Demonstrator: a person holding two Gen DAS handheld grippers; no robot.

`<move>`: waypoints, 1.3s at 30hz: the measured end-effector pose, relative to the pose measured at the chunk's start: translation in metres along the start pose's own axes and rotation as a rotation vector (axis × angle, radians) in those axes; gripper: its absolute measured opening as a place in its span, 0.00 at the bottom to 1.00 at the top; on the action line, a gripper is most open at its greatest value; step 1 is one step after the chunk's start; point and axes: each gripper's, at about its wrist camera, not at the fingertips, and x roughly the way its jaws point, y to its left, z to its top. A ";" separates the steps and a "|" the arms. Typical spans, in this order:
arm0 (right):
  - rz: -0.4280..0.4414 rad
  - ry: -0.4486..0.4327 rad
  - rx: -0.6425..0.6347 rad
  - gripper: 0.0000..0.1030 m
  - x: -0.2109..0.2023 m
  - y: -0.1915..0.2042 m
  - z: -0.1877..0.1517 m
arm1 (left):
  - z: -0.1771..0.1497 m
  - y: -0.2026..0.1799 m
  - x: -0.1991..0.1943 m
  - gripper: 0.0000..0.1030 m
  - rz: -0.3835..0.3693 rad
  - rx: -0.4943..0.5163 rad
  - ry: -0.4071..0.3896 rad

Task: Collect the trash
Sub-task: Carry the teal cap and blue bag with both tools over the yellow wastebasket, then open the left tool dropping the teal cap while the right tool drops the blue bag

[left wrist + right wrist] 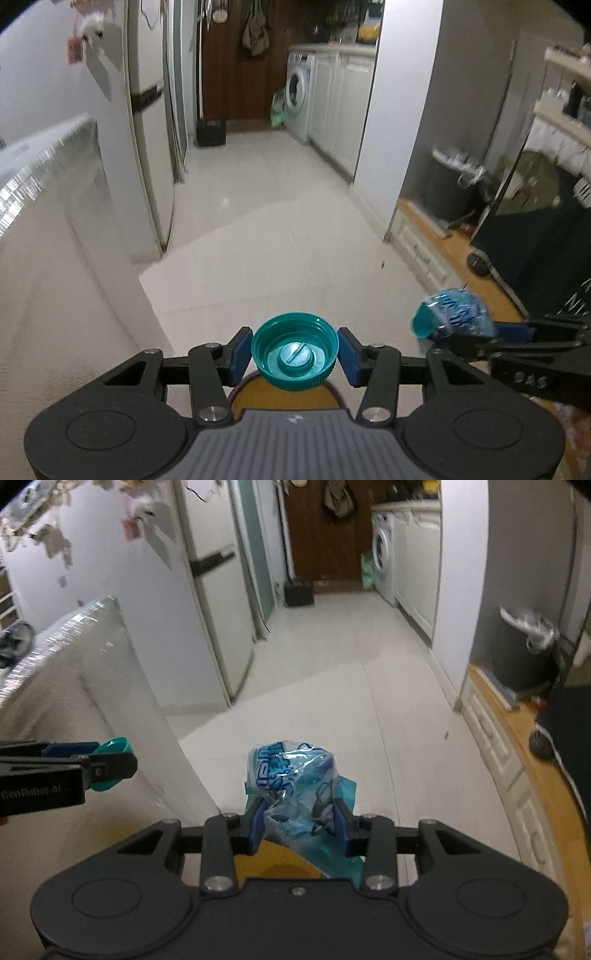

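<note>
Above the pale tiled floor [280, 221] of a kitchen passage, both tongs are loaded and held out in the air. The left tongs [294, 355] are clamped on a teal screw cap [294, 355], its open side facing the camera, with 1 blue pad [240, 352] pressing each side of the ribbed rim. The right tongs [298, 825] are clamped on a crumpled plastic wrapper [291, 786], clear film with blue print and a teal strip trailing down below the grip.

The step in hand, as I judge it, is carrying both pieces to a bin; the dark bin [522, 657] lined with a light bag stands ahead on the right, well apart from both tongs, beside the wooden ledge [517, 731]. To do it well, keep both grips firm through the walk, bring each load over the bin's mouth, and release 1 at a time so nothing lands on the rim.

The cap is rigid moulded plastic, round, with fine ridges outside and a raised plug inside; a hard round rim can slip between flat pads if the squeeze eases. The wrapper is thin, glossy and creased, light enough to cling or drift when let go. What hangs dark inside its folds is too blurred to name, possibly more print
</note>
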 end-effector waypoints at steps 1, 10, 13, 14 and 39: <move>-0.004 0.017 0.009 0.38 0.009 -0.003 -0.002 | -0.002 0.003 0.011 0.49 0.002 -0.003 0.018; -0.025 0.151 0.064 0.38 0.086 -0.012 -0.015 | -0.027 0.027 0.096 0.49 -0.033 -0.063 0.151; 0.003 0.173 0.085 0.38 0.111 -0.008 -0.018 | -0.039 0.031 0.116 0.49 -0.048 -0.034 0.182; 0.009 0.182 0.081 0.38 0.120 -0.006 -0.020 | -0.044 0.032 0.122 0.49 -0.049 -0.023 0.191; -0.005 0.428 -0.016 0.39 0.240 0.012 -0.083 | -0.134 0.050 0.233 0.62 -0.058 -0.009 0.345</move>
